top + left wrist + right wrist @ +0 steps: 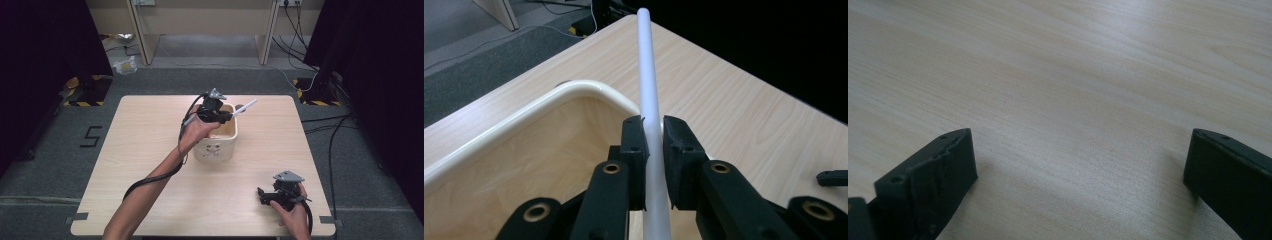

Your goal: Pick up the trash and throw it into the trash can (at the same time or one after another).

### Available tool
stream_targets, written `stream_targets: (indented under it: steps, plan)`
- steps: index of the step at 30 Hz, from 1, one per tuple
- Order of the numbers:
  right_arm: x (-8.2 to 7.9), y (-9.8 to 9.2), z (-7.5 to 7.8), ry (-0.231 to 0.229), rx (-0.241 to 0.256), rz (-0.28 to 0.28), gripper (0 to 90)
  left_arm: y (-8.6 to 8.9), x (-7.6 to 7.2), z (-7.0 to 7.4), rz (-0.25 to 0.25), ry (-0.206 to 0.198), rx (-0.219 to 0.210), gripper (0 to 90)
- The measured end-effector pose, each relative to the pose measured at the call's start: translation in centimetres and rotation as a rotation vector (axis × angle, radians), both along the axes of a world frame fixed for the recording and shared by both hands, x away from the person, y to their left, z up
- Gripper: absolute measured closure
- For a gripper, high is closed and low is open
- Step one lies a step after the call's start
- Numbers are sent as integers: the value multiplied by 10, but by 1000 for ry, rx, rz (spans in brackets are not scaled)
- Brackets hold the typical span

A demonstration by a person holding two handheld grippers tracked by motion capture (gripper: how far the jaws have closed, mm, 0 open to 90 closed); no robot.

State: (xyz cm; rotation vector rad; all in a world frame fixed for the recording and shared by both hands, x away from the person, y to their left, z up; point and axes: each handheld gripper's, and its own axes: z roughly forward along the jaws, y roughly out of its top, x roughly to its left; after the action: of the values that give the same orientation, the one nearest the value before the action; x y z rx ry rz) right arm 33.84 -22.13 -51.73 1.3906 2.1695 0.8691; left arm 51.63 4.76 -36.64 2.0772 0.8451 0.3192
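We see the left tool held above the cream rounded-corner bin, which stands near the centre of the light wooden surface. Its jaws are clamped on a thin white rod, which sticks out from the tool toward two o'clock in the high view, tilted slightly upward, its free end over the surface just past the bin's far right corner. In the left gripper view the same rod runs from six o'clock straight up to twelve o'clock, pinched between the two black jaws near its lower part, with the bin's cream rim curving from nine o'clock toward the centre and its wood-coloured inside wall below it. The rod crosses just beside the bin's rounded corner; we cannot tell whether it touches the rim.

The right tool rests low at about five o'clock on the surface, well apart from the bin, held in the person's right hand. Its jaws point toward nine o'clock and stand wide apart with nothing between them; in the right gripper view they frame bare wood grain, one jaw at seven o'clock and the other at four o'clock.
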Motion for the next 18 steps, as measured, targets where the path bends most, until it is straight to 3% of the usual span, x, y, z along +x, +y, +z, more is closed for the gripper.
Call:
stream_targets:
  steps: [6,18]
  plan:
    - [0,0,0,0,0,2,7,-2,0,-3,-9,20,26,793]
    - [0,0,0,0,1,1,7,-1,-3,1,-11,6,39,735]
